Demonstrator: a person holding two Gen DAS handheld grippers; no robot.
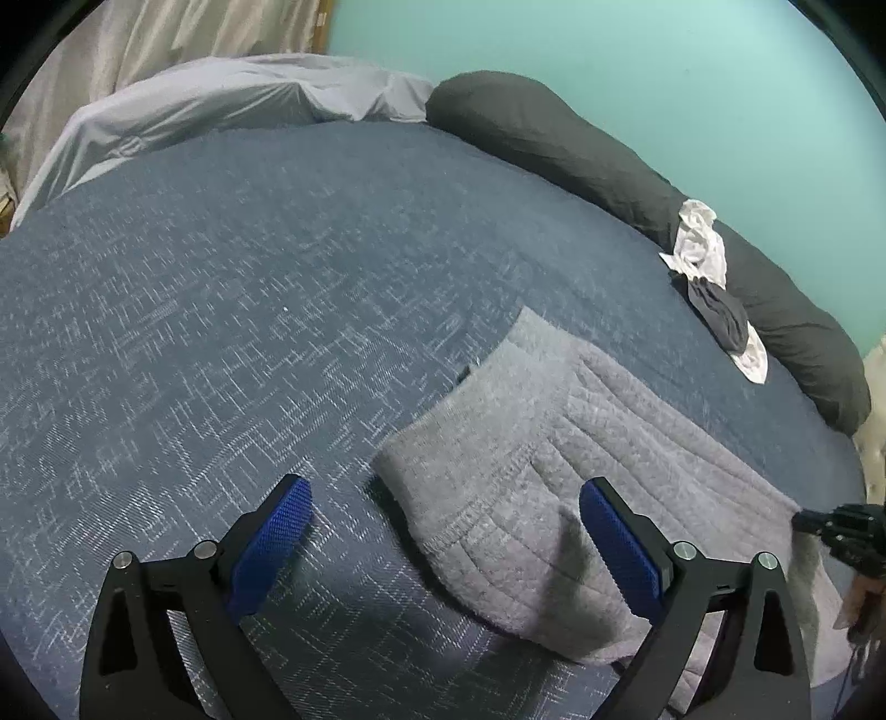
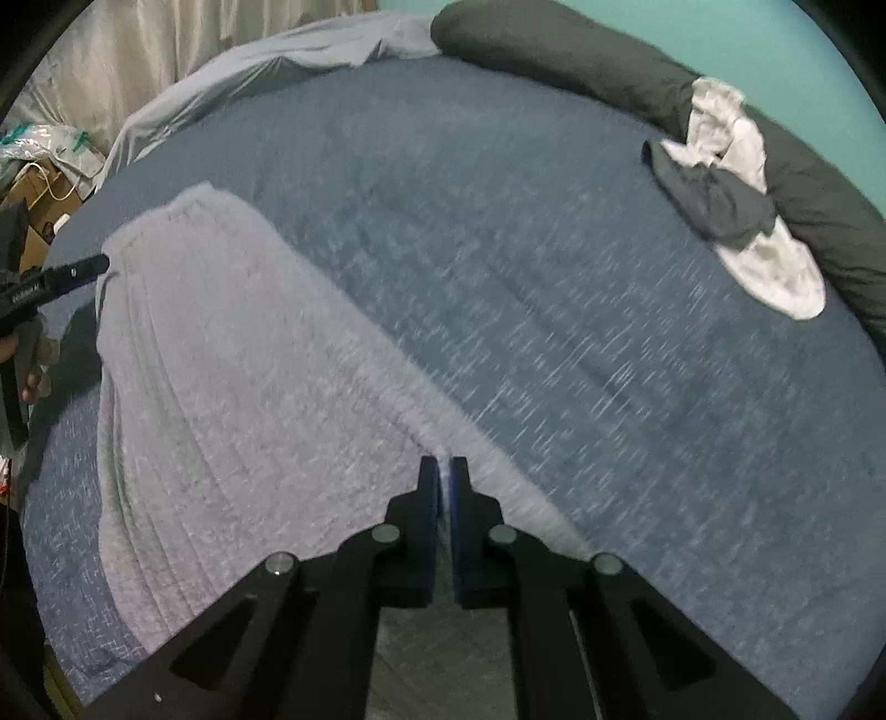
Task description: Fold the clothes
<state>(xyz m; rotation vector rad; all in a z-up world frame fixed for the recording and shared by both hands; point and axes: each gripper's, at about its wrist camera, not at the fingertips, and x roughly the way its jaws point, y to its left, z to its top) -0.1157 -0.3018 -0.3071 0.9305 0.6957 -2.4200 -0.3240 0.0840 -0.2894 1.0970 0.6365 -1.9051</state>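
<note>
Blue bedspread (image 1: pixel 221 310) open left of grey garment (image 1: pixel 554 443); small clothes pile (image 2: pixel 736 205), dark bolster (image 1: pixel 554 138) block far edge.

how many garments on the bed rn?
3: grey knit garment pinched by the right gripper; white one and dark one bunched by the black bolster. More may be hidden.

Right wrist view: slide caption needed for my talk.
Right gripper shut on grey garment's edge, spread over blue bedcover.

- Bedspread (image 1: pixel 221 310): navy, white crosshatch flecks.
- Garment (image 1: pixel 531 443): grey, ribbed lines.
- Bolster (image 1: pixel 554 138): charcoal.
- Wall (image 1: pixel 664 83): teal.
- Small clothes (image 2: pixel 742 183): white and, apparently, dark grey.
</note>
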